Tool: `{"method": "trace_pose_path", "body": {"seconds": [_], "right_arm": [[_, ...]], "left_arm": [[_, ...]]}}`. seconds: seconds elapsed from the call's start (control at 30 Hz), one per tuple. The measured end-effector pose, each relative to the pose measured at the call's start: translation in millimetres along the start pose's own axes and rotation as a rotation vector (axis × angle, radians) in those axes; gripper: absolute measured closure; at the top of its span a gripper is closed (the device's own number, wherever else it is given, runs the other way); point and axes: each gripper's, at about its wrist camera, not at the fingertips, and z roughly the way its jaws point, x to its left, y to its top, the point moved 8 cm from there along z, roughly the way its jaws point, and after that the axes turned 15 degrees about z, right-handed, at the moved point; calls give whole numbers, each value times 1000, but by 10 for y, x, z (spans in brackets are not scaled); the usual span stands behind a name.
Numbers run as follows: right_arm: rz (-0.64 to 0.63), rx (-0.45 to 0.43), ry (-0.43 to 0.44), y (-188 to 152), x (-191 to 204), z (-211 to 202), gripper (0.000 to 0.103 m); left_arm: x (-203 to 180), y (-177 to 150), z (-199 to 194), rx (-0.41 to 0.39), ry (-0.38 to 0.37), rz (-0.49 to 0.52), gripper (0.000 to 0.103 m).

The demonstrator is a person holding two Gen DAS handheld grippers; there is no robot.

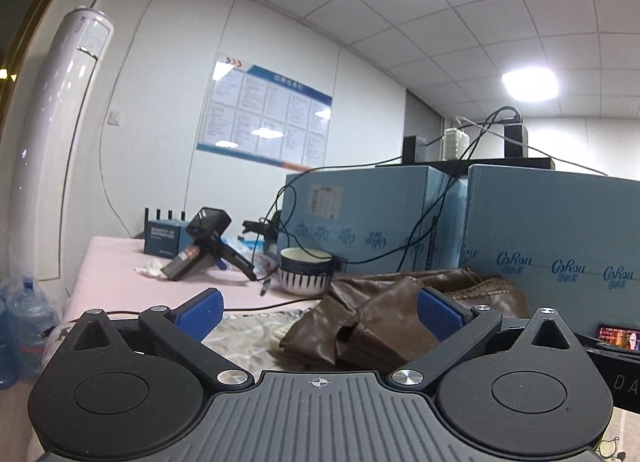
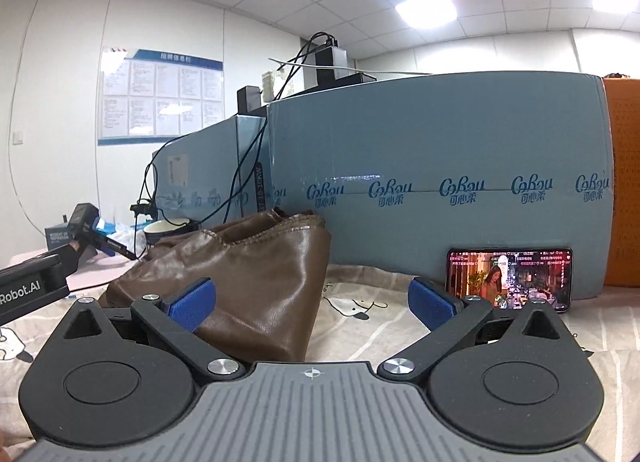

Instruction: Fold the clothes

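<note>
A brown leather-like garment (image 1: pixel 384 322) lies crumpled on a cartoon-print sheet (image 1: pixel 248 338). My left gripper (image 1: pixel 320 312) is open, its blue pads on either side of the garment's near part, not closed on it. In the right wrist view the same garment (image 2: pixel 256 286) lies in a heap against the blue boxes. My right gripper (image 2: pixel 312 302) is open and empty, its left pad (image 2: pixel 192 304) over the garment's near edge. The left gripper's body (image 2: pixel 28 290) shows at the left edge of that view.
Large blue cardboard boxes (image 2: pixel 440 181) stand behind the garment. A lit phone (image 2: pixel 510 278) leans against one. A striped bowl (image 1: pixel 306 270), a handheld device (image 1: pixel 204 246), cables and a small box (image 1: pixel 164 240) lie on the pink table (image 1: pixel 116 274). Water bottles (image 1: pixel 28 322) stand at the left.
</note>
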Motion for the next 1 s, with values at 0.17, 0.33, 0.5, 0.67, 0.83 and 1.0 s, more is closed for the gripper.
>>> {"method": "trace_pose_path", "body": {"seconds": [0.17, 0.33, 0.5, 0.67, 0.83, 1.0], "right_arm": [[0, -9, 1, 7, 1, -7, 0], [5, -2, 2, -3, -3, -1, 0], [4, 7, 6, -9, 3, 14, 0], [4, 16, 8, -18, 6, 30, 0], [2, 21, 10, -27, 14, 38, 0], [1, 24, 10, -25, 15, 43, 0]], "left_arm": [[-49, 28, -51, -31, -9, 24, 0], [-86, 25, -25, -22, -17, 40, 0], [-89, 23, -30, -23, -17, 41, 0], [-99, 20, -26, -21, -32, 38, 0], [-110, 24, -39, -26, -34, 43, 0], [-112, 23, -31, -20, -35, 45, 0]]}}
